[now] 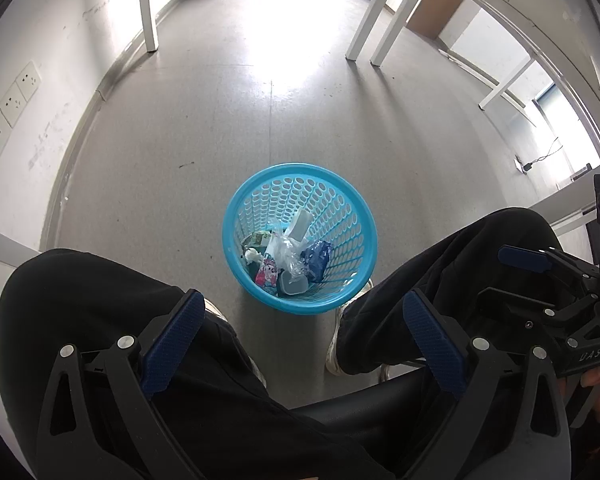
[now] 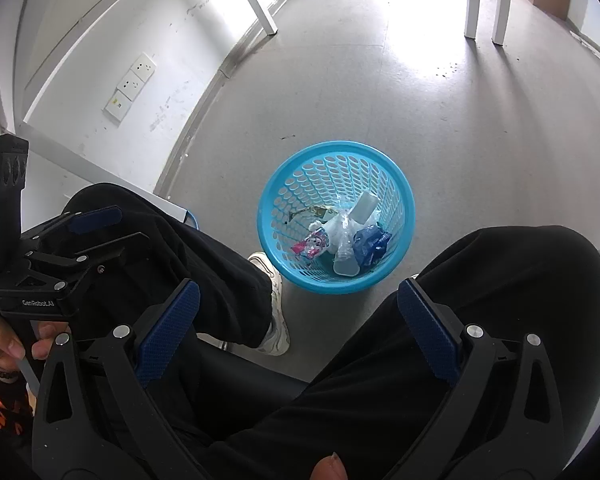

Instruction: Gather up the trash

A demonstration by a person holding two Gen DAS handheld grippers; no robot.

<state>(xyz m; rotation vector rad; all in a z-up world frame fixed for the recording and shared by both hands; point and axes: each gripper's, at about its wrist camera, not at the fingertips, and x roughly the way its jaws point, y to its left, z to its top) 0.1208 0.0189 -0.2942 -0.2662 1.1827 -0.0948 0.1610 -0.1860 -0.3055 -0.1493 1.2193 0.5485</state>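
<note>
A round blue plastic basket (image 1: 296, 168) stands on the floor between a seated person's knees. Inside lie a crumpled clear plastic bag (image 1: 284, 248), a dark blue wrapper (image 1: 316, 260), a pink wrapper (image 1: 267, 274) and a white flat piece (image 1: 300, 224). My left gripper (image 1: 302, 298) hovers above the lap, open, with nothing between its blue pads (image 1: 176, 344). In the right wrist view the same basket (image 2: 340, 145) sits ahead, with the blue wrapper (image 2: 370, 242) in it. My right gripper (image 2: 298, 287) is also open and empty. Each gripper shows at the edge of the other's view.
Black-trousered legs (image 1: 100, 300) and white shoes (image 2: 276, 304) flank the basket. White table legs (image 1: 148, 8) stand at the back left and right. A wall with sockets (image 2: 134, 84) runs along the left. Grey floor (image 1: 260, 120) stretches beyond the basket.
</note>
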